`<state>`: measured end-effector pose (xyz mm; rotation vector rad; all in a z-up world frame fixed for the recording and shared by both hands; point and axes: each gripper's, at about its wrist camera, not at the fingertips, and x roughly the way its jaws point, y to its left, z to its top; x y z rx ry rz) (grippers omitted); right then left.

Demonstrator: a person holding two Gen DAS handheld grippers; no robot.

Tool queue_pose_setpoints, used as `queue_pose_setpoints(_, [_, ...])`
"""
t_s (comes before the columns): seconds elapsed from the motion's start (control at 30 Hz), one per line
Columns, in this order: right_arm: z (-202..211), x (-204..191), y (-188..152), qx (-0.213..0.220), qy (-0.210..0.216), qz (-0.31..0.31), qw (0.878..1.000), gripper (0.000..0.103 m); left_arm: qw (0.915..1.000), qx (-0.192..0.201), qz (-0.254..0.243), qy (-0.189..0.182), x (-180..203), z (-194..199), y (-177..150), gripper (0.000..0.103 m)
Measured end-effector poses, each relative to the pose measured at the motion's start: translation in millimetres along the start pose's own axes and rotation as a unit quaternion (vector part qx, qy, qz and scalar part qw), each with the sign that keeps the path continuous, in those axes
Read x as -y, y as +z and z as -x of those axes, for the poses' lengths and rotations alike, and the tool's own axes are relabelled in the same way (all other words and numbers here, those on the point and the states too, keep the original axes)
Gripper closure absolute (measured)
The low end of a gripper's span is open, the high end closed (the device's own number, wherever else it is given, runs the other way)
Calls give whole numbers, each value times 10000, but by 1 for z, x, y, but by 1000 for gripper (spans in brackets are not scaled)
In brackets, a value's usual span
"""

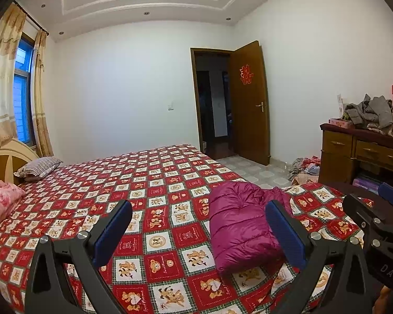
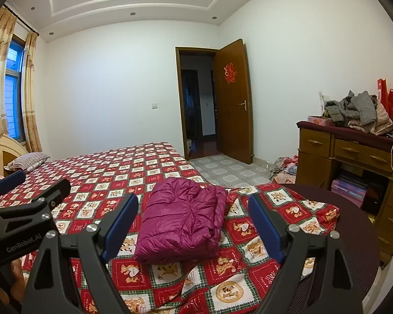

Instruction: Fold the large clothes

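A magenta puffer jacket [image 1: 239,225] lies folded into a compact bundle on the red patterned bed sheet [image 1: 144,183], near the bed's foot corner. It also shows in the right wrist view [image 2: 182,219]. My left gripper [image 1: 199,231] is open and empty, held above the bed just short of the jacket. My right gripper [image 2: 192,225] is open and empty, with the jacket seen between its fingers but apart from them. Each gripper shows at the edge of the other's view.
A pink quilt [image 1: 0,198] and a striped pillow [image 1: 38,168] lie at the bed's head. A wooden desk [image 2: 353,157] with a pile of clothes [image 2: 358,112] stands at right. Clothes lie on the floor [image 2: 285,168] beside the open door [image 2: 233,99].
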<state>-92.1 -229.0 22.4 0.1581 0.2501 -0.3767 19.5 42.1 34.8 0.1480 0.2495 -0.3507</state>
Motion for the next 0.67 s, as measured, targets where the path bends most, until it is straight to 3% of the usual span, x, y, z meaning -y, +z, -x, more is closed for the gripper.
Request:
queue_pose_setpoints(0.2, [0,0,0,-10,-2,15,10000,15,9999,-96,-58,119,2,-5,1,1])
queue_pose_setpoints(0.37, [0,-1,-2,-33,10,23,10000,15,9997,-205,-9,-128,0,-9,0,1])
queue_pose_setpoints(0.67, [-2,-2,-4,-61,-1,34,10000,10,9993,-342,21,-121,-4,-19,-3,1])
